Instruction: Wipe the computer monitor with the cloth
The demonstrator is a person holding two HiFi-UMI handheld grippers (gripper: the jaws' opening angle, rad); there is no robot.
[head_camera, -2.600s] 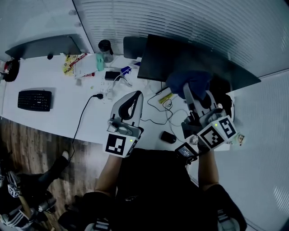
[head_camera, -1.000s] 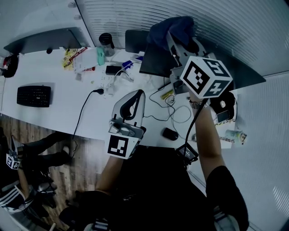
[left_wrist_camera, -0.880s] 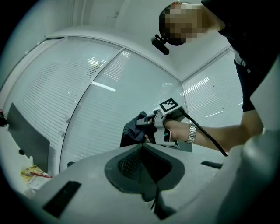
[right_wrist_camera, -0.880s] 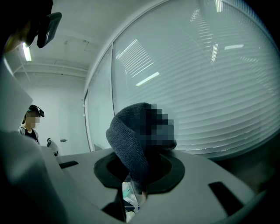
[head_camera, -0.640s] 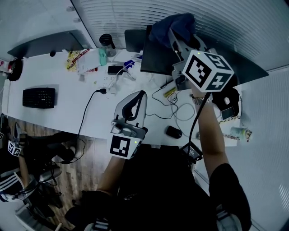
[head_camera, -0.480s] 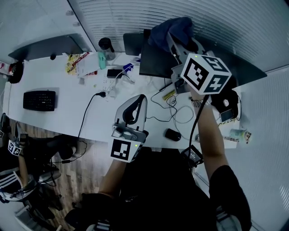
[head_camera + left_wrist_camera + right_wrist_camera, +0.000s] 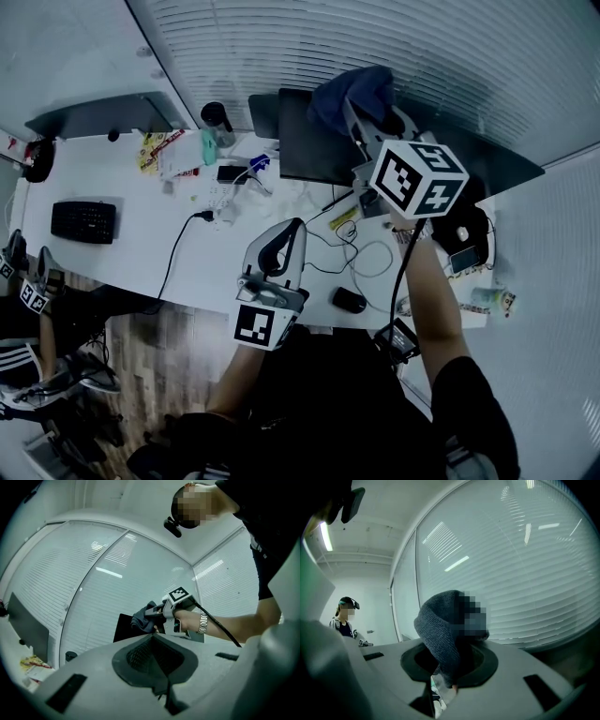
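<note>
Two tools in the head view: the right hand-held gripper [image 7: 364, 111] holds a dark blue cloth [image 7: 352, 86] at the monitor's [image 7: 314, 150] far top edge, while the left hand-held gripper [image 7: 279, 242] hangs over the bench [image 7: 141, 202]. Left gripper view: jaws together, empty. Right gripper view: jaws clenched on the cloth.

Cool, dim, bluish light. Fisheye distortion bows the white slatted blinds [image 7: 375, 47] toward every edge. In the right gripper view a ceiling strip light [image 7: 326, 536] glares at ten o'clock.
</note>
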